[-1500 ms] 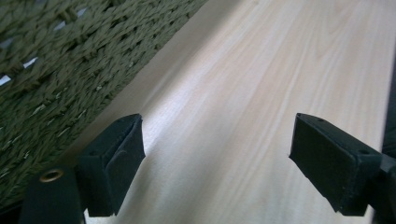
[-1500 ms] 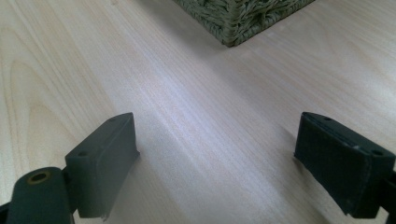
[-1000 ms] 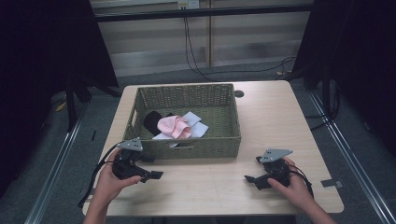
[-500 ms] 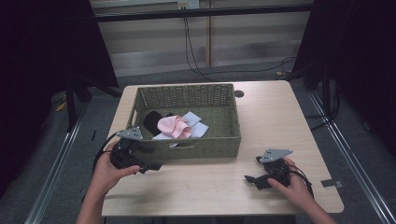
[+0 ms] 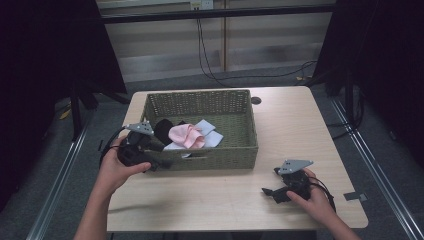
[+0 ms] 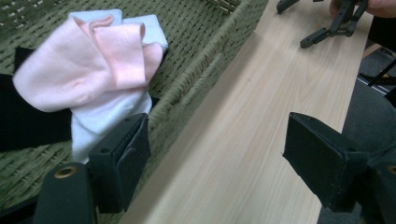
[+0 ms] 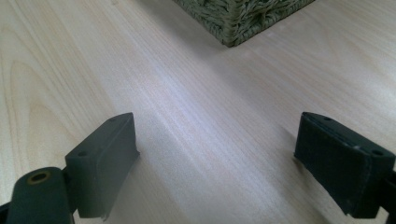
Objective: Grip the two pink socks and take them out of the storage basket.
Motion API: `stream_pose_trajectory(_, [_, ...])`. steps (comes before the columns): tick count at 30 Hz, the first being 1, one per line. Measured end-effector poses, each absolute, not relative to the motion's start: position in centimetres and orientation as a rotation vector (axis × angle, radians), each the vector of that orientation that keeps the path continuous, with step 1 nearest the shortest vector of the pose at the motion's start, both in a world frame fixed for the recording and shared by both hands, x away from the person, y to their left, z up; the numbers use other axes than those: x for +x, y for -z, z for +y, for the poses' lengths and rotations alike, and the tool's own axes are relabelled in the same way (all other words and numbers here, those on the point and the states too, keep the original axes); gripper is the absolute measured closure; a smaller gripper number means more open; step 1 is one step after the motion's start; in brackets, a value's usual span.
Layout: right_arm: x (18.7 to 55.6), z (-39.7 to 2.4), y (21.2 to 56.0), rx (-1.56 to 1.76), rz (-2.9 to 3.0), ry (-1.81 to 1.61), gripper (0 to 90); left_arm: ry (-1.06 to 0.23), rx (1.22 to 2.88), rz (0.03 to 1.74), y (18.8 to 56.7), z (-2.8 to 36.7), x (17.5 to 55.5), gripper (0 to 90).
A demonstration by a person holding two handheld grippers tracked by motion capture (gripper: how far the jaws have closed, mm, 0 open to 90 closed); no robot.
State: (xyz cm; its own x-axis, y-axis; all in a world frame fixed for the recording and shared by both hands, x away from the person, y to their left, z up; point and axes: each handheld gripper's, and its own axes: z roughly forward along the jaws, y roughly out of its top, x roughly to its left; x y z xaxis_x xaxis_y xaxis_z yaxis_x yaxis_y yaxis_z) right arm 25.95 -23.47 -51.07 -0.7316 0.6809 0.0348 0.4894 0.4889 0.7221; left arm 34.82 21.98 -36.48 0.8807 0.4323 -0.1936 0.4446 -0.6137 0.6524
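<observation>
a person sits at a pale wooden desk (image 5: 300, 130) holding a two-jaw claw in each hand. a green woven basket (image 5: 220, 156) stands toward the left middle of the desk. inside it lies a small heap of cloths: a pink cloth (image 6: 88, 65) on top, a white cloth (image 6: 100, 121) beneath it and a black cloth (image 6: 28, 126) to the side.

the left claw (image 5: 156, 162) sits at the basket's front left corner, jaws wide apart and holding nothing. one jaw hangs over the rim near the white cloth, the other over the bare desk, so it looks poised to reach in for the heap.

the right claw (image 5: 272, 192) rests low near the desk's front right, well apart from the basket, jaws spread and holding nothing, seemingly waiting.
</observation>
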Motion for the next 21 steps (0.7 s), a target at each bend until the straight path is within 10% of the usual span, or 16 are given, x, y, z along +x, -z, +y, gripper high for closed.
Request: stream_pose_trajectory(21, [25.9,-23.5,51.1,0.997,2.480,-1.080,12.1,-0.051,2.363,0.755,34.1,20.8,39.3,23.3])
